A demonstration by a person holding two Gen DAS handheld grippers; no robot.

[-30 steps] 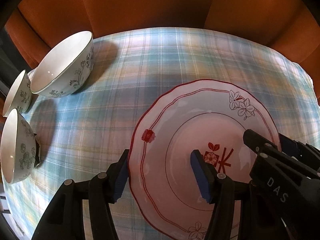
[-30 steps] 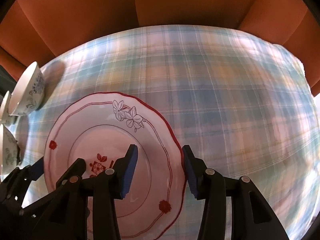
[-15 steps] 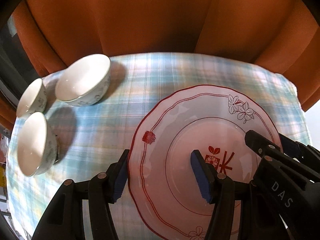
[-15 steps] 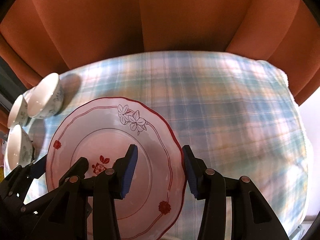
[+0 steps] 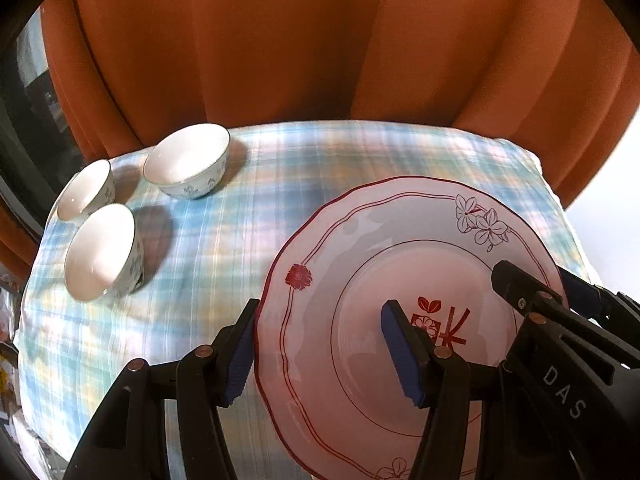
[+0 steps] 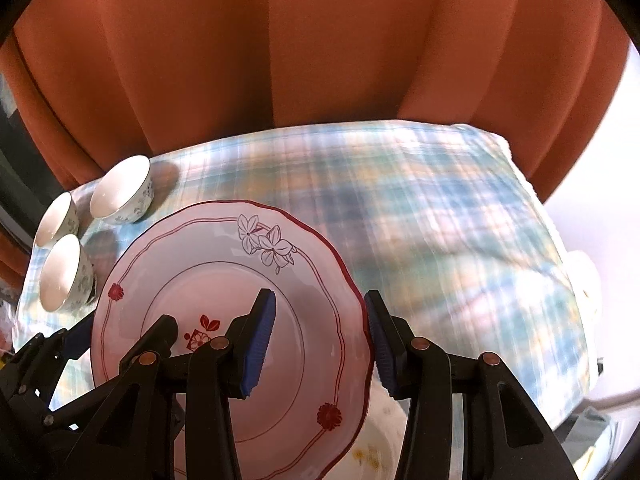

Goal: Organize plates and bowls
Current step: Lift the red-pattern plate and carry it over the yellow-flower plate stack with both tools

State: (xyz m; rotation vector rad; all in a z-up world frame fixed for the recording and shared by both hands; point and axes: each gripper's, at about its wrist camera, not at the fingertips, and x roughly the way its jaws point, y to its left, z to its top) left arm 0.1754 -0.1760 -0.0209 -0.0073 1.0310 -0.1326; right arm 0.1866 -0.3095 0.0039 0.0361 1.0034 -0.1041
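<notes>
A single scalloped plate (image 5: 360, 280), glossy white with a red rim line, sketched flowers and a red mark at its centre, is held above the plaid tablecloth (image 5: 280, 184) by two grippers; its near edge runs out of frame in both wrist views, and the cloth beyond it blurs in the right wrist view. The left gripper (image 5: 324, 354) pinches the plate's left rim, one ribbed blue pad under the edge and the other on the plate's face. The right gripper (image 6: 316, 340) pinches the opposite rim in the same way. Three small round bowls (image 5: 188, 160), white inside with a faint grey-green floral print outside, sit clustered on the cloth to the plate's far left, well apart from it. Orange curtain (image 5: 300, 40) folds hang behind the plate. A pale, speckled shape (image 6: 384, 432) just under the plate's right edge is too blurred and too hidden to identify
</notes>
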